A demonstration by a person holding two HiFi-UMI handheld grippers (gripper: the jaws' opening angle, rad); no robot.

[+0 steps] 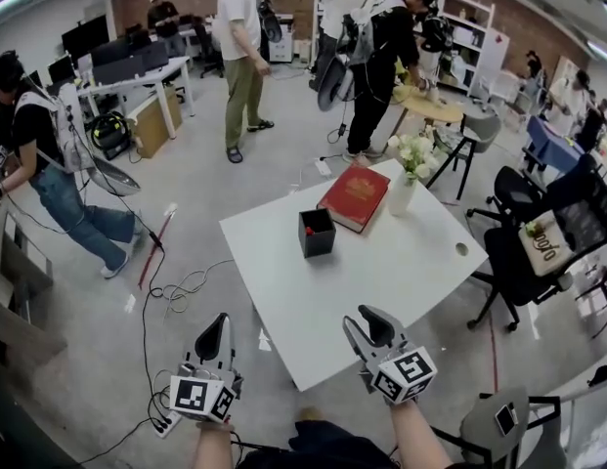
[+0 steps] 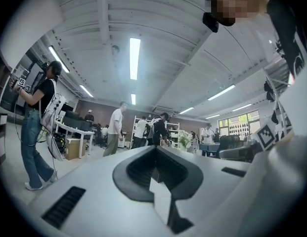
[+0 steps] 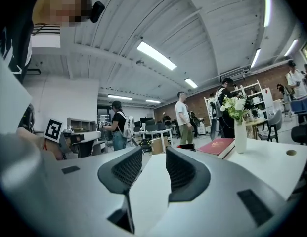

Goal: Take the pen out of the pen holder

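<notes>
Pen (image 1: 309,230) inside pen holder (image 1: 317,234), by counter (image 1: 401,262) far-left edge; only red tip shows. Right gripper (image 1: 371,322) over near corner, jaws apart, empty, nearer, holder ahead. Left gripper (image 1: 217,332) off counter, jaws together, empty.

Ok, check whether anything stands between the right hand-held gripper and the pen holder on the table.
Nothing visible does. Only bare white table lies between the right hand-held gripper, its jaws apart and empty, and the black pen holder. The red book and the flower vase sit beyond the holder, off to the right.
</notes>
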